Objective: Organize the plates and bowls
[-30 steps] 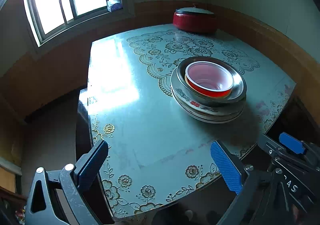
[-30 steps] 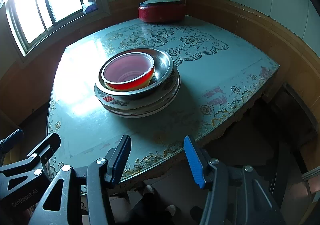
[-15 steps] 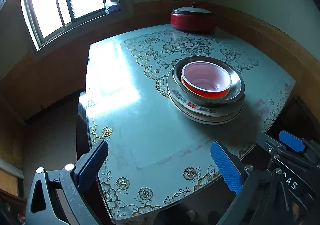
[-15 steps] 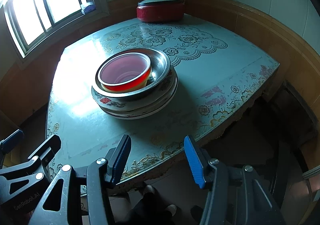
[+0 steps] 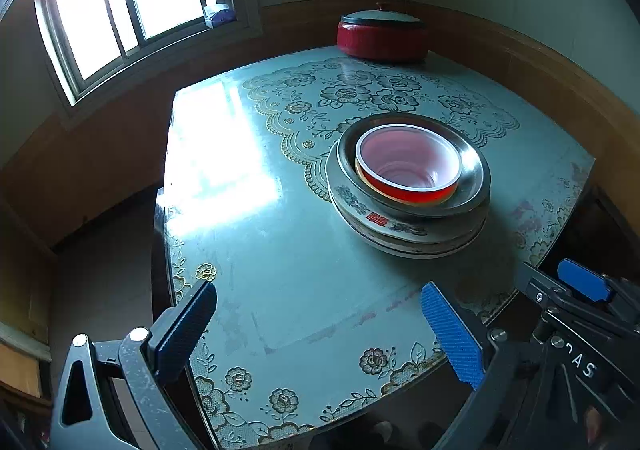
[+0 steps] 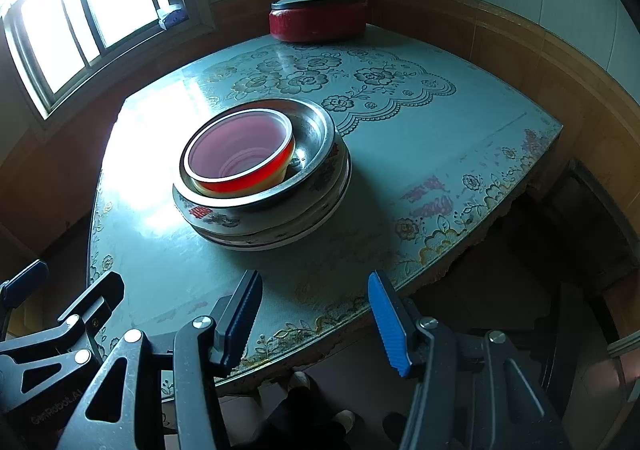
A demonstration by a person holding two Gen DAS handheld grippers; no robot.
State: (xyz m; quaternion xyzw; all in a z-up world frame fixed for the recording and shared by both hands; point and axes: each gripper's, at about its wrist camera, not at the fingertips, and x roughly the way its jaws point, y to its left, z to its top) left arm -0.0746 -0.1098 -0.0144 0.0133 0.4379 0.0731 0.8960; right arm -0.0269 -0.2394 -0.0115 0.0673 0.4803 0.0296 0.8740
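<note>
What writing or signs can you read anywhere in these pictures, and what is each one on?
"GenRobot.AI", faint, on the left gripper body as seen in the right wrist view.
"DAS", a cut-off piece of lettering, on the right gripper body in the left wrist view.
A red Chinese character on the patterned plate; too small to read surely.

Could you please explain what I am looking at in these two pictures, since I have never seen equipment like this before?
No robot here: a person holds a two-finger tool in each hand, each with a fisheye camera looking along its fingers. One picture comes from the left hand-held gripper, the other from the right hand-held gripper. Both are open and hold nothing. On the table stands a pile: a red bowl inside a metal basin, on top of stacked patterned plates. A red lidded pot sits at the far edge, near the window.
</note>
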